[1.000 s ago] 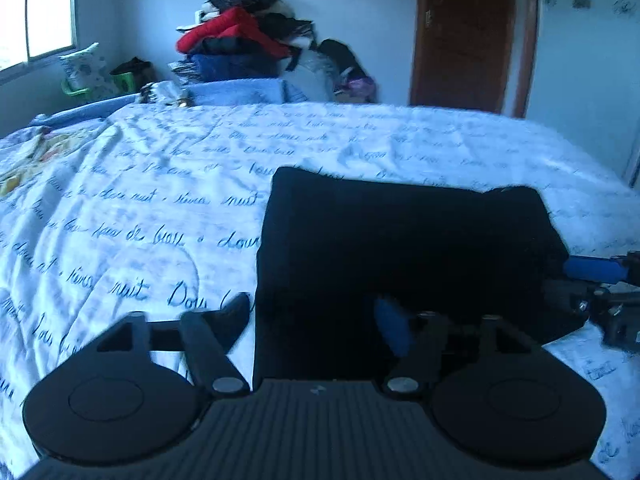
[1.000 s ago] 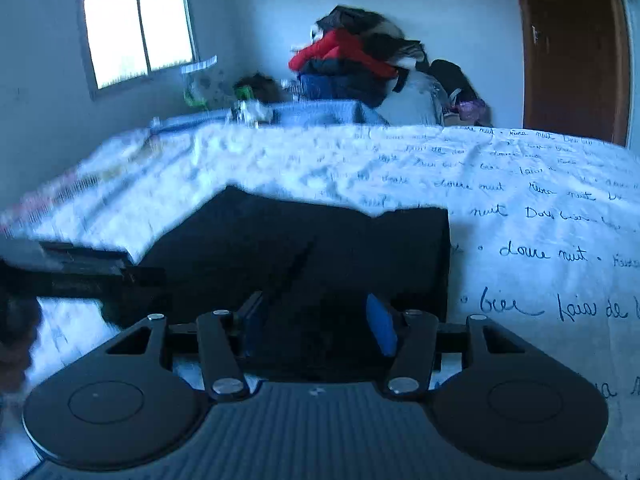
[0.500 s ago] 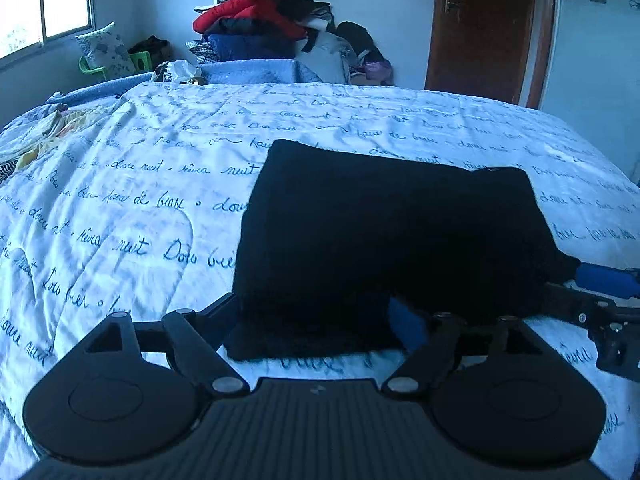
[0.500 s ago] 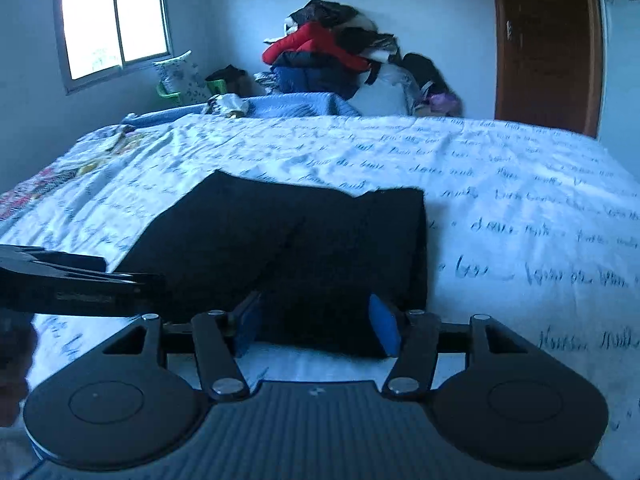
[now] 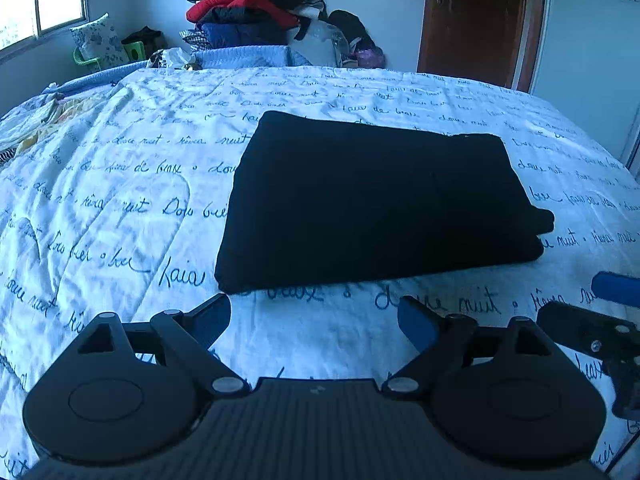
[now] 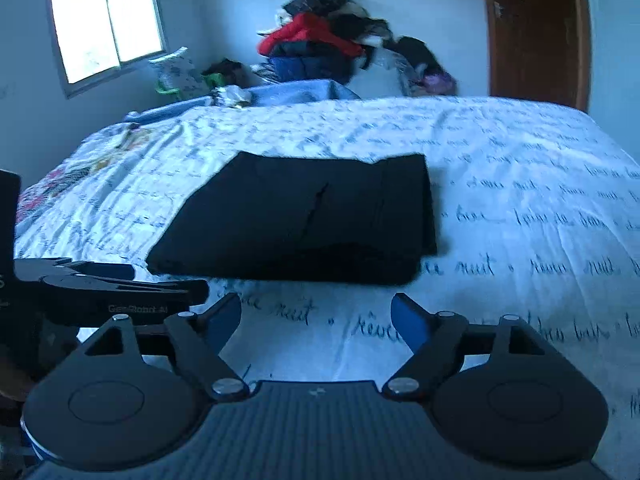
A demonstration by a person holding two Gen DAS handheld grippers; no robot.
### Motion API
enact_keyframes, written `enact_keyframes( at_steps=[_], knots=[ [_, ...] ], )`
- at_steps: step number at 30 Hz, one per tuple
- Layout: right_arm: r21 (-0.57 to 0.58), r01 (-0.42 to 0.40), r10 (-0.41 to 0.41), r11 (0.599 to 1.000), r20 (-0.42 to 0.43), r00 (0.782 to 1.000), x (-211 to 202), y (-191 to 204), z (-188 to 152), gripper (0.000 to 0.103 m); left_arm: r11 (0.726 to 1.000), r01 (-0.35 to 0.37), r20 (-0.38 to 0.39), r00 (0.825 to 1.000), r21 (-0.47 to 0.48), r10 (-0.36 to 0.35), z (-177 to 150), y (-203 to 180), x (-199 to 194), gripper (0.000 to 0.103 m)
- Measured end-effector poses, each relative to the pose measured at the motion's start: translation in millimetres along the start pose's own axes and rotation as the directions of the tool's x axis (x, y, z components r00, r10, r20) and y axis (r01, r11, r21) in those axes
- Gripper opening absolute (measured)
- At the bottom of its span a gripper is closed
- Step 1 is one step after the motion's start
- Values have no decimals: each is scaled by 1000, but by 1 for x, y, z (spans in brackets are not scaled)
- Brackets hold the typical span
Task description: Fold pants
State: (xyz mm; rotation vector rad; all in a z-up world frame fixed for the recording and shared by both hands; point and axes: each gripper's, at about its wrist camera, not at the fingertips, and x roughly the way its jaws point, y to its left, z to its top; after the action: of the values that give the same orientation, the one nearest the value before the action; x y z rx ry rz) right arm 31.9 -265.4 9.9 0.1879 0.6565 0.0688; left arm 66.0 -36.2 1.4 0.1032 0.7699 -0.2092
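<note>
Black pants lie folded, long side left-to-right, just ahead of both grippers. L gripper & R gripper spread wide, holding nothing.

A bed under a white script-printed cover carries folded black pants near its middle; beyond the pants, a blue blanket at the far edge

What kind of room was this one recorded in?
Most likely a home bedroom: a wide bed with a script-printed cover holds the folded black pants, and a clothes pile sits beside a wooden door.
</note>
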Motion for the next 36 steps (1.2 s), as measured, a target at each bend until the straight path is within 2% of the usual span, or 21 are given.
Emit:
enact_keyframes(
  at_steps=[10, 19, 23, 28, 36],
  knots=[
    [73, 30, -26, 997, -56, 998, 13, 6, -14, 84, 1000, -6, -23, 1000, -22, 5, -14, 11, 2, 91],
    [14, 57, -56, 998, -63, 996, 21, 20, -23, 85, 999, -26, -27, 999, -21, 26, -26, 17, 3, 92],
    [4, 71, -71, 997, -63, 996, 22, 23, -27, 89, 999, -36, -14, 999, -33, 36, -29, 22, 1, 95],
    [-32, 119, -120, 992, -57, 991, 24, 26, -31, 89, 998, -47, -11, 999, -41, 47, -32, 27, 1, 98],
    [-56, 140, -143, 989, -62, 988, 27, 23, -35, 91, 997, -67, 2, 998, -34, 67, -38, 25, 1, 103]
  ],
)
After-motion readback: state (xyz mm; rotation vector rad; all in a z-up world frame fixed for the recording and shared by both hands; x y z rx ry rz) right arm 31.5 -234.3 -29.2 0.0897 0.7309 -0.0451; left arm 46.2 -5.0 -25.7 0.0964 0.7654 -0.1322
